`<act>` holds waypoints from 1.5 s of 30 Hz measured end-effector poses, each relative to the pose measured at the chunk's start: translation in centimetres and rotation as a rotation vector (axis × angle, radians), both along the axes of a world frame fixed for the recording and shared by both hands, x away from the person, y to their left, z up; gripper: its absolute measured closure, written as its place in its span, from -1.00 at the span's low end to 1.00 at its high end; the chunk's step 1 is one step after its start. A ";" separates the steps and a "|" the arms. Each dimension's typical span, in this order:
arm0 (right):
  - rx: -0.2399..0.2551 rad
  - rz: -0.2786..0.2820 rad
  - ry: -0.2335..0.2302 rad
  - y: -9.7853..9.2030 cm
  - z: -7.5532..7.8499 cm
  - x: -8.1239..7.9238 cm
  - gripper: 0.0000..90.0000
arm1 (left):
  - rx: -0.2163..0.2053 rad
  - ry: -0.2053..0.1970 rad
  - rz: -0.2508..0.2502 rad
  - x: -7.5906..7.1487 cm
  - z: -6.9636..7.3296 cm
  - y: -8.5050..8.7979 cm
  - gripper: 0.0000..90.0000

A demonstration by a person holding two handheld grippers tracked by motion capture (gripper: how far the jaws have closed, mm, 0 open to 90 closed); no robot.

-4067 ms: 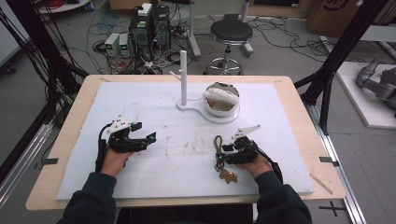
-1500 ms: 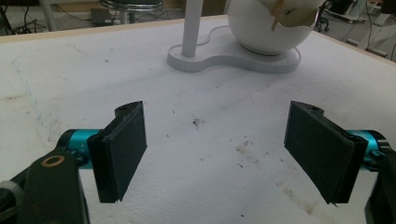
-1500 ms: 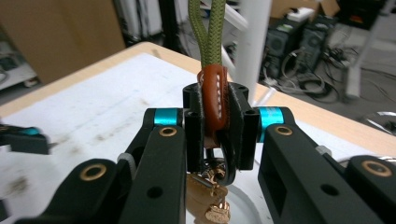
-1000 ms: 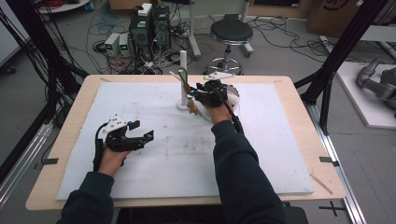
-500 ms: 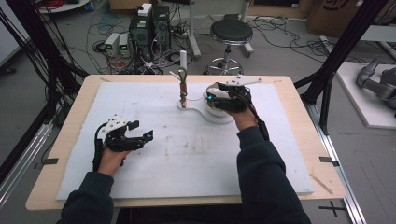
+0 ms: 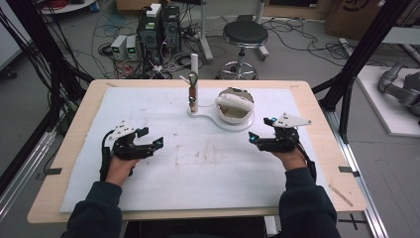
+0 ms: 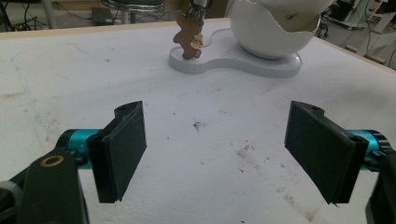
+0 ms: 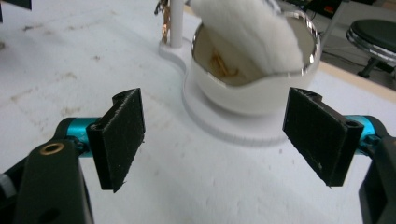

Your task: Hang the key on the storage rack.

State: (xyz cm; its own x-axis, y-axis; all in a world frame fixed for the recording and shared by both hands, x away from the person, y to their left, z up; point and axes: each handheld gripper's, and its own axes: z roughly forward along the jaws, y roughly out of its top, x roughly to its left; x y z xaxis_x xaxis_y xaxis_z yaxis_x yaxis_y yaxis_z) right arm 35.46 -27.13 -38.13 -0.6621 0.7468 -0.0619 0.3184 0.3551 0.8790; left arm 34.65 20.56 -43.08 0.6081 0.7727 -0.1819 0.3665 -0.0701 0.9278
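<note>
Your right gripper point(image 6: 261, 141) hangs empty with its jaws wide apart, having just been opening with nothing between them, and your left gripper point(image 6: 146, 140) rests the same way, spread and holding nothing. The small brown gingerbread-man key charm on its metal ring point(image 6: 192, 91) now hangs on the slim white upright post point(image 6: 194, 64), ahead of and to the left of your right claw and ahead of and to the right of your left one, well apart from both. Judge it as light and stiff in the body but free to swing on its ring, so it will likely twist away from a sideways nudge; if you take it again, close the pads on the flat brown figure point(image 7: 188, 38) rather than the thin ring, which looks slippery and too fine for wide pads. Just ahead of your right claw sits the white egg-shaped bowl with a chrome rim and a white fluffy lining point(image 8: 252, 42), sharing one flat white base point(image 6: 233, 126) with the post; the base looks light enough to slide if bumped. The white foam-like sheet point(image 6: 208, 168) under both claws is scuffed and stained, laid on a pale wooden table point(image 6: 324, 144). Beyond the table stand a black round stool point(image 6: 244, 34), electronics boxes and tangled cables point(image 6: 148, 29) on a grey floor.
</note>
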 end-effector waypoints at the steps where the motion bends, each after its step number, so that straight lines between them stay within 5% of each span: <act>1: -0.004 -0.005 0.006 -0.3 -0.2 -0.3 -0.53 | 0.006 -0.002 -0.003 0.0 0.0 0.0 -0.54; 20: -0.014 -0.079 0.035 -4.0 -2.5 -3.6 -0.53 | -0.007 -0.025 0.026 -0.2 0.3 0.4 -0.54; 45: -0.029 -0.096 0.033 -3.7 -2.9 -3.7 -0.53 | -0.021 -0.060 0.028 -1.1 0.8 0.8 -0.54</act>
State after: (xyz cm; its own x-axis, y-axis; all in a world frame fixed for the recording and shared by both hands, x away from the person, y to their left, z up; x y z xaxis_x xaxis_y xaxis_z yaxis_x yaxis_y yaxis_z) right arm 31.75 -30.79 -41.05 -0.5897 0.8051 -0.0635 0.3811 0.3466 0.8571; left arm 33.53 21.34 -42.30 0.5969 0.7857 -0.1624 0.3117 -0.0406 0.9493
